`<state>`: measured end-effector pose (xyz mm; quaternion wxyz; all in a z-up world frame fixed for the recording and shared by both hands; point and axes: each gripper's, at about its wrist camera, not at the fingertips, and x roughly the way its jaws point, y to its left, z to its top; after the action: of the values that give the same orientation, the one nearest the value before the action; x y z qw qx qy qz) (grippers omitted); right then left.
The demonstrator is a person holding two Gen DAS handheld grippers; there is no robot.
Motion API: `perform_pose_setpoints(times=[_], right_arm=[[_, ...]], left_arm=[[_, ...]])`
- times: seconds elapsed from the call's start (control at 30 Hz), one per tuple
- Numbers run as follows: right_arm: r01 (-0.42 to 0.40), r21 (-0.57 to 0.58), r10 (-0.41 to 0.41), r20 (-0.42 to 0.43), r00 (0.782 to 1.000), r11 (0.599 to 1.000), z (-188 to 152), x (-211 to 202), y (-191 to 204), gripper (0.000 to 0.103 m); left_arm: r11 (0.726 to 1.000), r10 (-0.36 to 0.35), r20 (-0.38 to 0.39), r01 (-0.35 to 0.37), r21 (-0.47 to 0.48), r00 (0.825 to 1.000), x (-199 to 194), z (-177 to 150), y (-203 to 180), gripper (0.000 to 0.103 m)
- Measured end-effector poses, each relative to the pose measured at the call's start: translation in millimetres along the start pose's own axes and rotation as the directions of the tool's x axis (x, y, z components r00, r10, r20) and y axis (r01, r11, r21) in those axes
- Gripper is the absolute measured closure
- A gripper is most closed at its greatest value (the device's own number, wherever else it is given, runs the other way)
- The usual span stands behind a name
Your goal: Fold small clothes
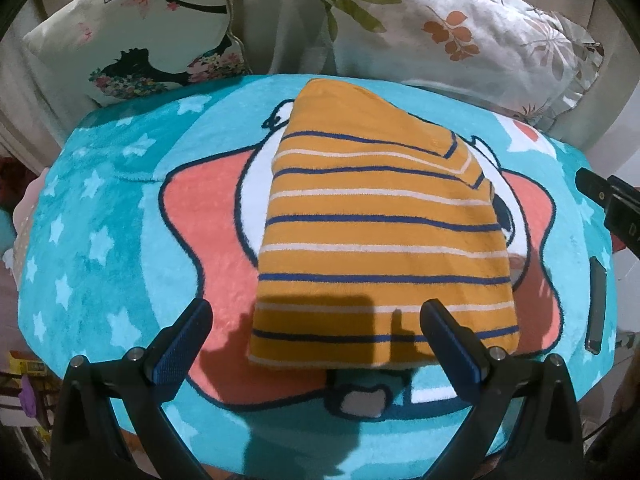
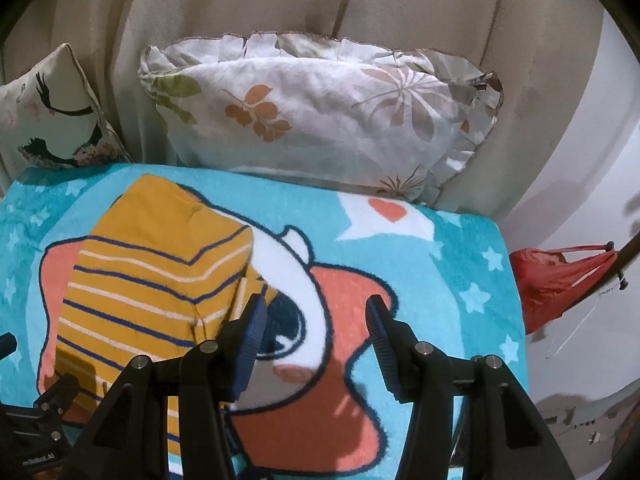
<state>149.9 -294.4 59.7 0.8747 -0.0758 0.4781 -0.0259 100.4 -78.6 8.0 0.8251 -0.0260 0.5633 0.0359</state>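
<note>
Both tongs, left (image 1: 316,320) and right (image 2: 316,316), gape empty by the striped shirt (image 1: 380,232); no legible writing.

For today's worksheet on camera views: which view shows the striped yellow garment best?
The left wrist view: the striped yellow garment lies whole and centred on the blue blanket, beyond the open left gripper. The right wrist view shows it off to the left, partly hidden behind the right gripper.

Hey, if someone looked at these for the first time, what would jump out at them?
First the mustard striped shirt, folded and lying in the middle of the turquoise cartoon blanket. The left gripper hangs open over the shirt's near hem, and the right gripper is open beside its right edge. Behind sits a leaf-print pillow.
</note>
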Motion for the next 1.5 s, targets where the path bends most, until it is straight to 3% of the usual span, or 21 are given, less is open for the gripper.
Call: perform_pose_setpoints(times=[1.07,1.5], right_arm=[[-0.054,-0.028,0.054,0.021,0.998,0.998,-5.4,-26.4,43.7,0.048],[-0.023,-0.047,0.024,0.023,0.999,0.999,-12.1,-38.5,65.6,0.047]], left_arm=[[0.997,0.002,-0.004,-0.003,-0.072,1.000,-7.4,-21.6,46.1,0.000],[0.996,-0.006,0.002,0.006,-0.084,1.000,-11.1,-30.7,67.0,0.000]])
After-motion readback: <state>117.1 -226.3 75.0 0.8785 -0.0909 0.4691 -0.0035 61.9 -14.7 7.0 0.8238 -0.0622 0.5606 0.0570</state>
